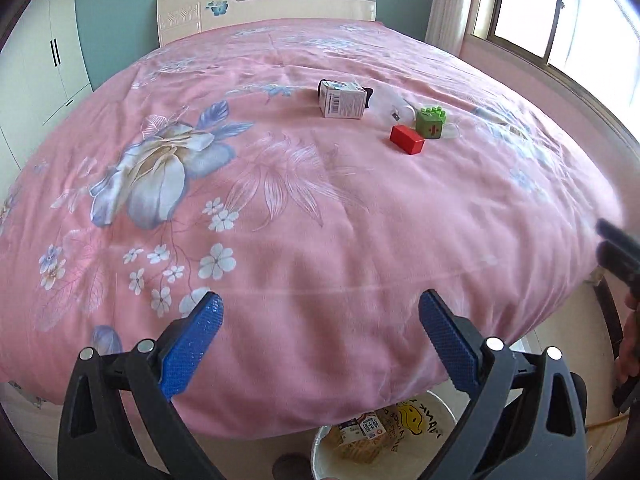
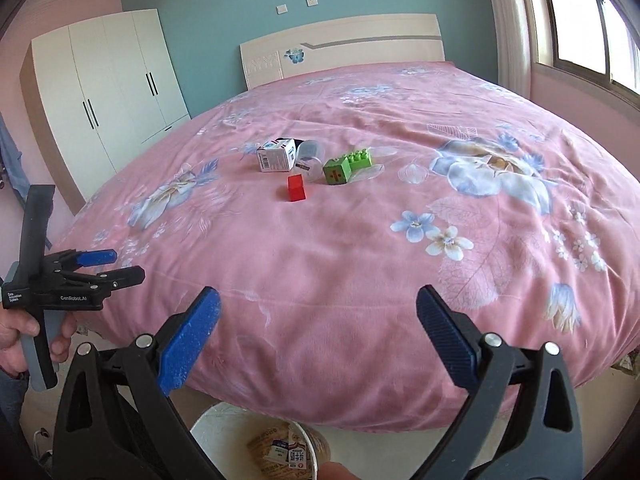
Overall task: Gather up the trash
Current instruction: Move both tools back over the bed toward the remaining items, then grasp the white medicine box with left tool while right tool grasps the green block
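Note:
A white carton box (image 1: 343, 99) (image 2: 277, 155), a clear plastic cup (image 1: 394, 106) (image 2: 309, 159) on its side, a green toy brick (image 1: 432, 121) (image 2: 347, 166) and a red block (image 1: 407, 139) (image 2: 296, 188) lie together on the pink flowered bed (image 1: 280, 208) (image 2: 360, 240). A white bin (image 1: 384, 436) (image 2: 256, 444) with cartons inside stands on the floor at the bed's foot. My left gripper (image 1: 320, 340) is open and empty above the bin; it also shows in the right wrist view (image 2: 120, 266). My right gripper (image 2: 318, 340) is open and empty.
A white wardrobe (image 2: 108, 92) stands at the left wall. A window (image 1: 560, 20) (image 2: 592, 20) is on the right. The cream headboard (image 2: 340, 44) is at the far end.

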A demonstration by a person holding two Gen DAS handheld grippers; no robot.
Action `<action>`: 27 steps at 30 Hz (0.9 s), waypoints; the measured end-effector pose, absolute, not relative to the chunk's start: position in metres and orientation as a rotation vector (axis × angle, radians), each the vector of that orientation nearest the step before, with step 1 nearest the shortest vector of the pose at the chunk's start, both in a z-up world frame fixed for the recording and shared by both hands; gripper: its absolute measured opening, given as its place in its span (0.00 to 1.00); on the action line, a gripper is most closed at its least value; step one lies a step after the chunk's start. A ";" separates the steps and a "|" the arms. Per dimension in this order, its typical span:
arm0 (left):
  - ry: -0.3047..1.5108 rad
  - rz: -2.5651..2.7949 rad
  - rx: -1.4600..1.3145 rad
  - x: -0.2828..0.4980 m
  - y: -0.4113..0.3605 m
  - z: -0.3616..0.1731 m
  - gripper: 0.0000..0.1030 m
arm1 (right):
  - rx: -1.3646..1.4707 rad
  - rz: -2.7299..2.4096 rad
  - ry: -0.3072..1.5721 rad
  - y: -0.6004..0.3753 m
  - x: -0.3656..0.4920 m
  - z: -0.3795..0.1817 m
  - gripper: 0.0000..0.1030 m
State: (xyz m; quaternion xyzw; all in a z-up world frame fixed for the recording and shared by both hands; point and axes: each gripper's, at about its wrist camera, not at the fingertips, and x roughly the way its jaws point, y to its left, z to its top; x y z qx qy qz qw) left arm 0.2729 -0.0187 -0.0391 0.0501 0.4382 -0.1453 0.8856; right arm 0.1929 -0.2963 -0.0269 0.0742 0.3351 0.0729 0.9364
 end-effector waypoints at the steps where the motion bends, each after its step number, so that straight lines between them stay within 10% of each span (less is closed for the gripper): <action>1: 0.908 -0.296 0.099 0.281 -0.020 -0.037 0.97 | 0.141 0.140 0.684 -0.296 0.200 -0.028 0.94; 27: 0.984 -0.255 0.194 0.495 -0.101 -0.067 0.97 | 0.067 0.148 0.760 -0.301 0.381 -0.051 0.93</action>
